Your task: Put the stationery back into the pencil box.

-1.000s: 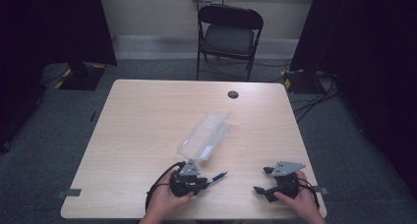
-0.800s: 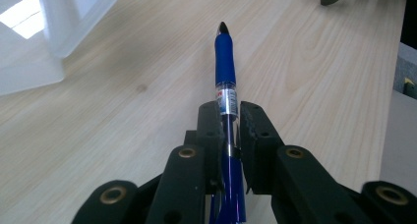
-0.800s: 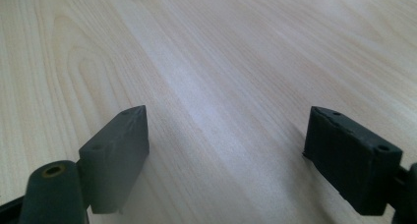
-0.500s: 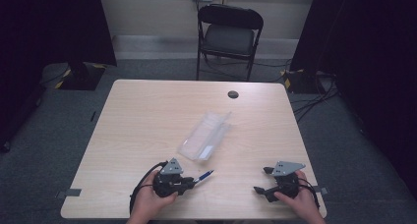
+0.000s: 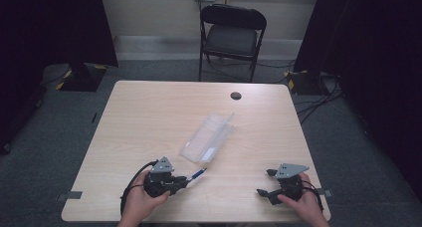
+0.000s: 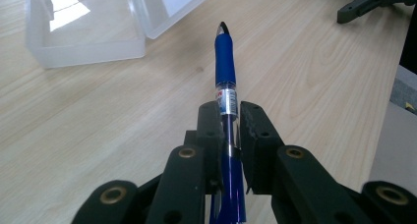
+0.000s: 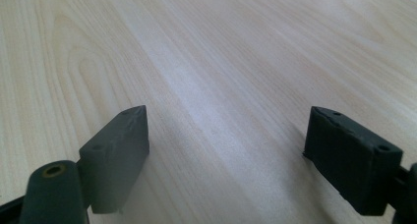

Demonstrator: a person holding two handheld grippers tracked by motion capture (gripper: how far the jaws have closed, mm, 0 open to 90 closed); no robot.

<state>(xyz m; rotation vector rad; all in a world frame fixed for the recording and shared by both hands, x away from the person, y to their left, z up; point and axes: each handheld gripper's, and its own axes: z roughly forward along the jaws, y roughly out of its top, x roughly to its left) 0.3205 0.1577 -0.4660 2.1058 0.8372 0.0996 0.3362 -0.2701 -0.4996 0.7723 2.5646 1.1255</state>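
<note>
A blue pen [image 6: 225, 69] with a clear barrel sticks out from between my left gripper's jaws [image 6: 230, 117], which are shut on it. In the high view the left gripper [image 5: 183, 181] sits near the table's front left, the pen [image 5: 197, 174] pointing up and right toward a clear plastic case [image 5: 207, 137] lying open in the middle. That case [image 6: 88, 25] fills the upper left of the left gripper view, just past the pen tip. My right gripper [image 5: 264, 182] rests at the front right, open, with bare wood between its pads [image 7: 120, 150].
The light wooden table [image 5: 149, 117] has a dark round cable hole [image 5: 236, 95] near its far edge. A black folding chair [image 5: 231, 35] stands beyond the table. Cables lie on the floor at the right. The right gripper [image 6: 366, 3] shows in the left gripper view's upper right corner.
My left gripper, with the pen in it, has moved left along the table's front edge, away from the case. The right gripper has stayed put.
</note>
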